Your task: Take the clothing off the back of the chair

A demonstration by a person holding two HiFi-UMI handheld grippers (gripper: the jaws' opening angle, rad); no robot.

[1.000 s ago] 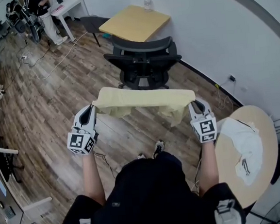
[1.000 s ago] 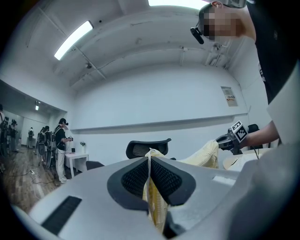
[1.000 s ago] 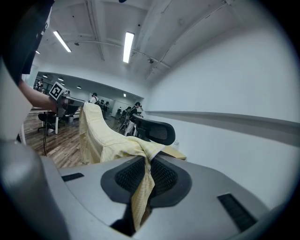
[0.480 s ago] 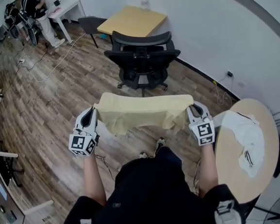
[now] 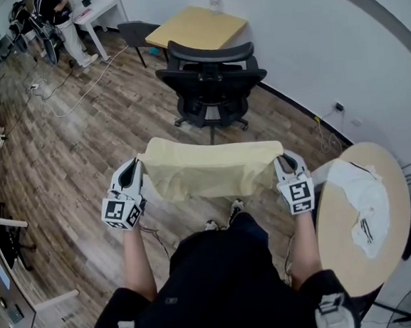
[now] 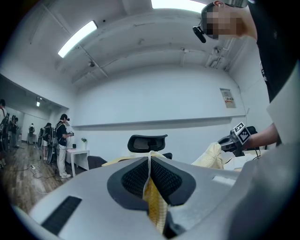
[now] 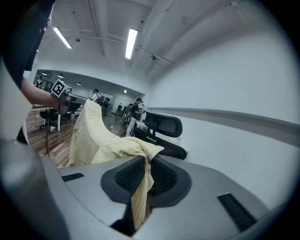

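Note:
A pale yellow garment (image 5: pixel 209 170) hangs stretched between my two grippers, well clear of the black office chair (image 5: pixel 211 80) beyond it. My left gripper (image 5: pixel 136 167) is shut on the garment's left end; yellow cloth (image 6: pixel 153 206) is pinched between its pads. Over at the other end, my right gripper (image 5: pixel 284 160) is shut on the cloth too, and folds of the garment (image 7: pixel 101 140) trail out from its jaws. The chair's back (image 7: pixel 163 125) is bare in the right gripper view, and its headrest (image 6: pixel 147 142) shows in the left gripper view.
A square wooden table (image 5: pixel 197 30) stands behind the chair by the wall. A round table (image 5: pixel 341 244) at my right holds a white cloth (image 5: pixel 363 206). A cable (image 5: pixel 78 92) runs over the wooden floor. People stand at a white desk (image 5: pixel 95 11) far left.
Both grippers have drawn back toward me and sunk a little with the garment between them. The gap to the chair has widened. The cloth now hangs flatter and wider.

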